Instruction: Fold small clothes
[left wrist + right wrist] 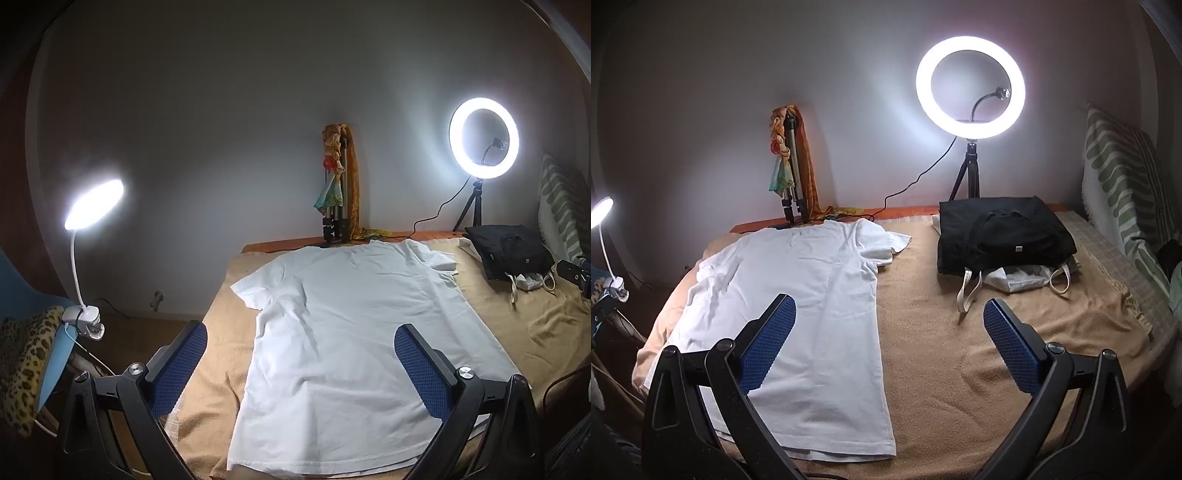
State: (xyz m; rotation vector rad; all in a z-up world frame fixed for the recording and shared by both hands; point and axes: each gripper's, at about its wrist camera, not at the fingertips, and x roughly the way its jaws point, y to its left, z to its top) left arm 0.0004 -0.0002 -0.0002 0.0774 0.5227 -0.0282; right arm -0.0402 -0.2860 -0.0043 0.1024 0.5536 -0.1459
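A white T-shirt lies spread flat on a tan blanket, collar toward the far wall and hem toward me. It also shows in the right wrist view. My left gripper is open and empty, held above the lower part of the shirt; its left finger is over the shirt's left edge. My right gripper is open and empty, above the shirt's right edge and the bare blanket beside it.
A black bag on a white tote sits at the back right. A lit ring light and a tripod with scarves stand by the wall. A clip lamp is at left. A striped cushion is at right.
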